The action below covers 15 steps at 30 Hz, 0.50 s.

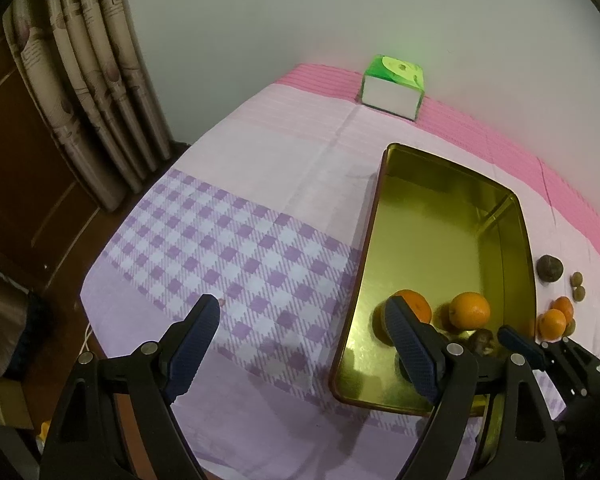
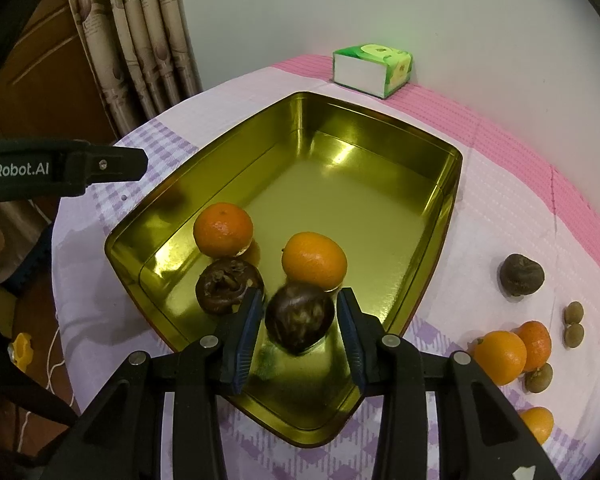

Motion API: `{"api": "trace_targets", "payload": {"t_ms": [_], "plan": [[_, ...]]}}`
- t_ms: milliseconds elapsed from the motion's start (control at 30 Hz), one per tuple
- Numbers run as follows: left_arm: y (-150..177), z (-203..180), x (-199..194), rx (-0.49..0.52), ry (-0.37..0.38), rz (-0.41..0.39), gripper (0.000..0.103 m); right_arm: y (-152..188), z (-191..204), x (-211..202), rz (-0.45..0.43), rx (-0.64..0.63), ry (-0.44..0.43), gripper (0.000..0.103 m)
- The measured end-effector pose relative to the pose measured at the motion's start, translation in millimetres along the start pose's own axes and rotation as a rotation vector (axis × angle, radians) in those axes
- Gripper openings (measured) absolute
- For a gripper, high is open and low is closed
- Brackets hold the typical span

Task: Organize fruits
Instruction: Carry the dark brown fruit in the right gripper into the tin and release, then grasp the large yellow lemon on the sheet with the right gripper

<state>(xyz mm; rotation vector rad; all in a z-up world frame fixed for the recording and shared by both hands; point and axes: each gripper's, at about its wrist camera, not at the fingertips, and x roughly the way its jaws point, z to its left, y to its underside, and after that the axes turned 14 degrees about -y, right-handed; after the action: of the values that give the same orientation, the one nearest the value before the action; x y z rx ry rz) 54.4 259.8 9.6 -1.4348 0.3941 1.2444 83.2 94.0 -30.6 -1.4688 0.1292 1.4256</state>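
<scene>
A gold metal tray (image 2: 444, 200) holds two oranges (image 2: 223, 229) (image 2: 314, 259) and a dark brown fruit (image 2: 228, 285). My right gripper (image 2: 300, 316) is open over the tray's near end. A second dark brown fruit (image 2: 299, 312) is between its fingers with gaps on both sides; it looks blurred. My left gripper (image 1: 304, 328) is open and empty, above the checked cloth and the tray's (image 1: 364, 240) left rim. Its arm shows at the left of the right wrist view (image 2: 60, 172).
To the right of the tray lie a dark fruit (image 2: 522, 274), several oranges (image 2: 500, 356) and small brown fruits (image 2: 574, 312). A green and white tissue box (image 2: 372, 70) stands by the wall at the back. Curtains (image 2: 140, 40) hang at the left.
</scene>
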Motion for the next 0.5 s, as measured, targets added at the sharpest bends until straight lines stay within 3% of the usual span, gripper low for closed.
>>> {"api": "trace_targets", "payload": {"t_ms": [200,500], "plan": [[0.9,-2.6,-1.4,0.017,0.007,-0.007,0.085,0.4,-1.5,-5.3,-0.014,0.017,-0.010,0.036],[2.6,-5.0,-3.1,0.033,0.013,-0.010,0.085,10.4,-19.9,-50.6,-0.105,0.073,0.003,0.037]]}}
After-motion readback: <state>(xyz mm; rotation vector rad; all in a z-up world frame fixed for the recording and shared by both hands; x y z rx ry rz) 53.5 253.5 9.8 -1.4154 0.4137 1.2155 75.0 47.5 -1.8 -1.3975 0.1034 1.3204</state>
